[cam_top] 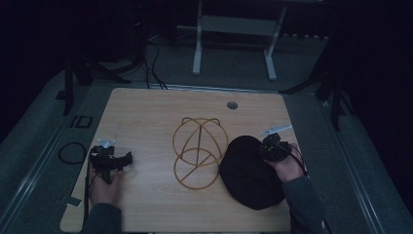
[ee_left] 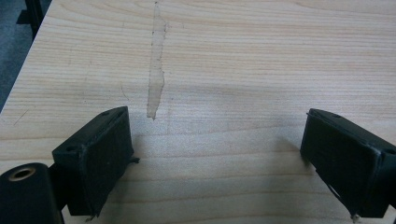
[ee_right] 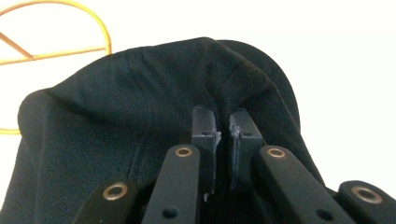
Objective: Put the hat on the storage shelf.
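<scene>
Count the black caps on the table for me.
1: the black cap lies at the table's near right, pinched by the right gripper, beside the wire frame.

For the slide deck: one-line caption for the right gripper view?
Right gripper shut on a fold of the black hat, gold wire frame behind.

Black hat (cam_top: 249,176), plain dark knit with a fine weave, no pattern on it. Beside it a wire frame (cam_top: 198,152) in golden yellow. The table (cam_top: 146,112) is pale wood with straight grain lines and one duller streak along the surface. Both grippers are black: the left gripper (ee_left: 215,154) matt, the right gripper (ee_right: 223,140) with brassy rivets on its arms. Grey sleeves (cam_top: 304,200).
</scene>
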{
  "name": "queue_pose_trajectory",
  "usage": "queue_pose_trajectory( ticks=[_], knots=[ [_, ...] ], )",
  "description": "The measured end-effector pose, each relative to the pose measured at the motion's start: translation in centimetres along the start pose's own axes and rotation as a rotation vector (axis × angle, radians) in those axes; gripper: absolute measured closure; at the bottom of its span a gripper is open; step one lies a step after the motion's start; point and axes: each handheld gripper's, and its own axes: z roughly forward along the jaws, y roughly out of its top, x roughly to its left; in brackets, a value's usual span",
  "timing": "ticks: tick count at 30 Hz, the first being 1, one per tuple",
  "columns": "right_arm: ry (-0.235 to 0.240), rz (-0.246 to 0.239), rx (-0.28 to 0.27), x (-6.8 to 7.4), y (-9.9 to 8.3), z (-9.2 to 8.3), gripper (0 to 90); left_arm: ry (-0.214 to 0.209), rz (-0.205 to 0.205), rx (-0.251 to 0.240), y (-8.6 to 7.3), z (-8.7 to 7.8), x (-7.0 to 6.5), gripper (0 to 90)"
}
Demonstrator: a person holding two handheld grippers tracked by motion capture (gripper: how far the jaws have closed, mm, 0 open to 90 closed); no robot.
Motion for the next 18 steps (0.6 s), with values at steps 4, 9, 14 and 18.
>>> queue_pose_trajectory(
  ticks=[4, 9, 14, 18],
  knots=[
    [0.0, -0.012, -0.005, 0.0, 0.3, -0.4, 83.2, 0.0, 0.0, 0.0, 0.0, 0.0, 0.0, 8.7],
    [-0.004, -0.029, -0.009, 0.0, 0.8, -1.1, 83.2, 0.0, 0.0, 0.0, 0.0, 0.0, 0.0, 8.7],
    [-0.001, -0.039, -0.011, 0.0, 1.1, -1.4, 83.2, 0.0, 0.0, 0.0, 0.0, 0.0, 0.0, 8.7],
    [0.002, -0.038, -0.015, -0.1, 1.3, -1.7, 83.2, 0.0, 0.0, 0.0, 0.0, 0.0, 0.0, 8.7]
  ],
)
